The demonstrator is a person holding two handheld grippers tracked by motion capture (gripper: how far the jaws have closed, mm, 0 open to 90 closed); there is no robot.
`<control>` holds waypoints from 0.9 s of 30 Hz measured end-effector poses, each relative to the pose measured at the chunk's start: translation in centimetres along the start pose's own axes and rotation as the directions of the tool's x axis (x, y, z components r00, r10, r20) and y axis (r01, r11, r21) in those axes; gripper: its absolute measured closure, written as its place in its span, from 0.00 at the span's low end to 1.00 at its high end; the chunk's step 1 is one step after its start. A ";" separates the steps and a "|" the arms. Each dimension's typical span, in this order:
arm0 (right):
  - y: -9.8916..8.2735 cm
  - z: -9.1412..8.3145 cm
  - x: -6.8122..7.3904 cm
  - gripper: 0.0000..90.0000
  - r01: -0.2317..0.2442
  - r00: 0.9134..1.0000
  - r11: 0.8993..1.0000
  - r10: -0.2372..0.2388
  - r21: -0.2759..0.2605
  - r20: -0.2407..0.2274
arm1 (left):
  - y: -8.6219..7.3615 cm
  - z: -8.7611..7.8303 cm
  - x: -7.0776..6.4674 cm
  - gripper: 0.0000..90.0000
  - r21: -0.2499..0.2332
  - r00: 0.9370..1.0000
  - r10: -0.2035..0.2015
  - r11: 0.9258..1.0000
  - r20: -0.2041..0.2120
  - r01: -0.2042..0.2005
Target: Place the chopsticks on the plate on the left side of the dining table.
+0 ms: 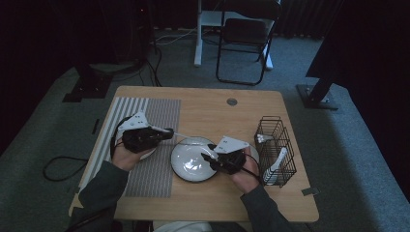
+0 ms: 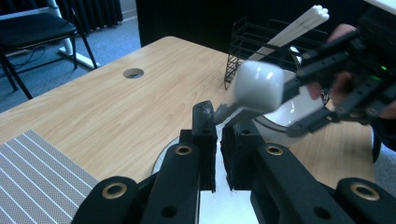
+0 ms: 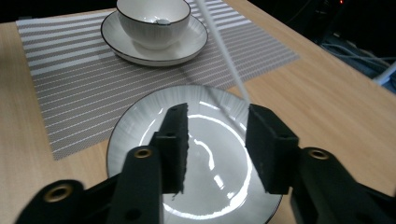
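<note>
Over the striped placemat (image 1: pixel 145 145), your left gripper (image 1: pixel 167 131) pinches a white spoon (image 2: pixel 259 88) by its handle above the plate (image 1: pixel 181 162), while your right gripper (image 1: pixel 208 153), jaws spread with nothing between them, hovers beside the wire basket (image 1: pixel 275 150); no writing is readable.

No readable text, labels, brands or numbers anywhere: nothing legible on the plate (image 3: pixel 140 126), placemat (image 3: pixel 70 93), wire basket (image 1: pixel 275 145), table (image 1: pixel 217 111) or gripper bodies.
</note>
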State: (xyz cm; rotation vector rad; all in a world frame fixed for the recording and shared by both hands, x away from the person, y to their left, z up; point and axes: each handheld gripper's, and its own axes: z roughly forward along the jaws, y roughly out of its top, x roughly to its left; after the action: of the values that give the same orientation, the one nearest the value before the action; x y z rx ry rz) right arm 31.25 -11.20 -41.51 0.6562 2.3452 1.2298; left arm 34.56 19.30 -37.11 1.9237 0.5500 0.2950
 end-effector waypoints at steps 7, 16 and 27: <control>2.4 1.0 -1.5 0.86 0.031 0.999 0.999 -0.031 -0.017 -0.012 | 0.2 -0.9 -0.9 0.94 -0.004 1.000 0.026 1.000 0.007 -0.026; 1.7 3.4 -1.5 0.79 0.101 0.995 0.992 -0.099 0.077 -0.027 | 0.3 -1.8 -1.5 0.94 -0.024 0.999 0.036 0.999 0.017 -0.036; 1.4 4.7 -2.5 0.78 0.075 0.995 0.991 -0.066 0.113 -0.077 | 1.2 -1.7 -2.1 0.94 -0.031 0.997 0.060 0.998 0.045 -0.059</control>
State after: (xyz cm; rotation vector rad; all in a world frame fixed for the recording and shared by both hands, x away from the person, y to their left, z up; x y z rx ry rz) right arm 36.12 -8.93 -42.46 0.5687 2.4925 1.1116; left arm 32.26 19.17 -35.22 1.9161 0.4566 0.2946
